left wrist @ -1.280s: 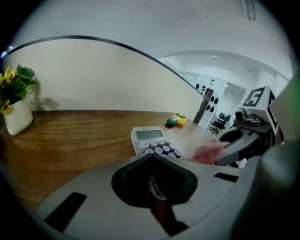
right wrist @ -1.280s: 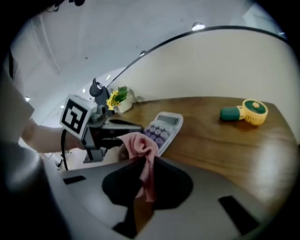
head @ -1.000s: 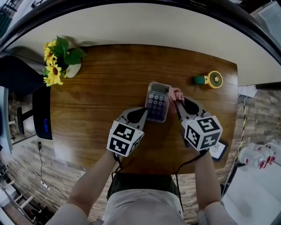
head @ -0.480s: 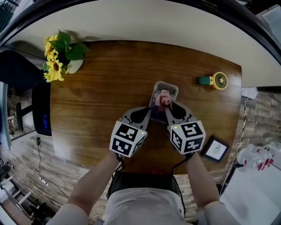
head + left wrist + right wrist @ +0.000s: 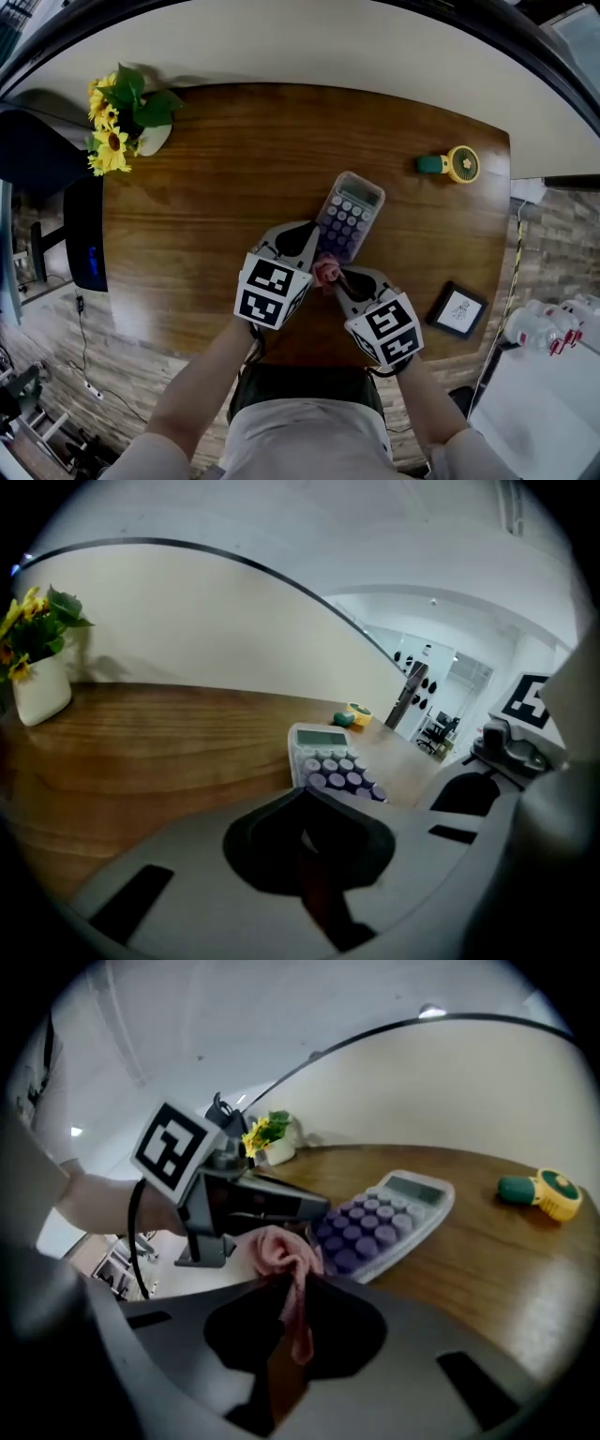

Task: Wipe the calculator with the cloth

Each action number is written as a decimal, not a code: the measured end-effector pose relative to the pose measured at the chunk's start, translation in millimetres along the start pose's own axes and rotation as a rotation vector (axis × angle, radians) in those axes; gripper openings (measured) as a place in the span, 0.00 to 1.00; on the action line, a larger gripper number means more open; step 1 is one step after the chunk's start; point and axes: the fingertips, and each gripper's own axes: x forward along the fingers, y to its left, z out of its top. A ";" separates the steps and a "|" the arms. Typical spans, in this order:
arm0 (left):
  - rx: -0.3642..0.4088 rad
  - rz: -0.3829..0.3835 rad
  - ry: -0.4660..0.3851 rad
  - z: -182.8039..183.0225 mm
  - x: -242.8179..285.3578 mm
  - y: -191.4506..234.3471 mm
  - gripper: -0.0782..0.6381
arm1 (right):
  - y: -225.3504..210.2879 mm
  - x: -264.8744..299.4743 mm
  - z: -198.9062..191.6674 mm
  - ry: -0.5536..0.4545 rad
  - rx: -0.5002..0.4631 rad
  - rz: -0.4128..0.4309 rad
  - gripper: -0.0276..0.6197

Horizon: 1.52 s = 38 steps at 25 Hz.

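A grey calculator [image 5: 350,216] with purple keys lies tilted on the wooden table [image 5: 216,187], its display end pointing far right. My right gripper [image 5: 333,277] is shut on a bunched pink cloth [image 5: 325,269], which sits at the calculator's near end. In the right gripper view the cloth [image 5: 281,1252] hangs from the right gripper [image 5: 298,1288] just short of the purple keys of the calculator [image 5: 389,1215]. My left gripper [image 5: 316,251] is shut, its tips at the calculator's near left edge. In the left gripper view the left gripper [image 5: 302,794] has the calculator [image 5: 328,761] just beyond it.
A white vase of sunflowers [image 5: 122,117] stands at the far left corner. A small yellow and green gadget [image 5: 450,166] lies at the far right. A small dark-framed card [image 5: 457,309] rests by the right edge. A dark monitor [image 5: 86,239] hangs off the table's left side.
My right gripper has drawn the pink cloth from the calculator's far right corner down over the keys to its near end. The calculator has turned, its display end swinging right. The left gripper barely moved.
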 end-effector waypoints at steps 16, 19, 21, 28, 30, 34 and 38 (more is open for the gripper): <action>-0.055 -0.098 -0.015 -2.4 -4.9 -10.2 0.11 | -147.2 -24.9 95.6 -0.323 0.220 -0.346 0.12; -0.064 -0.098 -0.014 -2.9 -4.6 -9.1 0.11 | -138.4 -2.4 99.3 -0.295 0.234 -0.310 0.11; -0.066 -0.094 -0.015 -3.0 -4.5 -9.3 0.11 | -119.3 9.1 95.6 -0.263 0.213 -0.261 0.11; -0.053 -0.066 -0.030 -2.1 -4.8 -9.1 0.11 | -53.6 15.4 64.5 -0.161 0.068 -0.172 0.10; -0.046 -0.055 -0.037 -1.9 -4.8 -9.1 0.11 | -39.6 13.4 53.9 -0.146 0.053 -0.152 0.10; -0.045 -0.048 -0.041 -2.0 -4.8 -9.1 0.11 | -20.4 8.5 36.6 -0.121 0.064 -0.086 0.10; -0.048 -0.042 -0.041 -1.9 -4.5 -6.8 0.11 | 6.1 11.0 -0.1 0.053 -0.010 0.029 0.10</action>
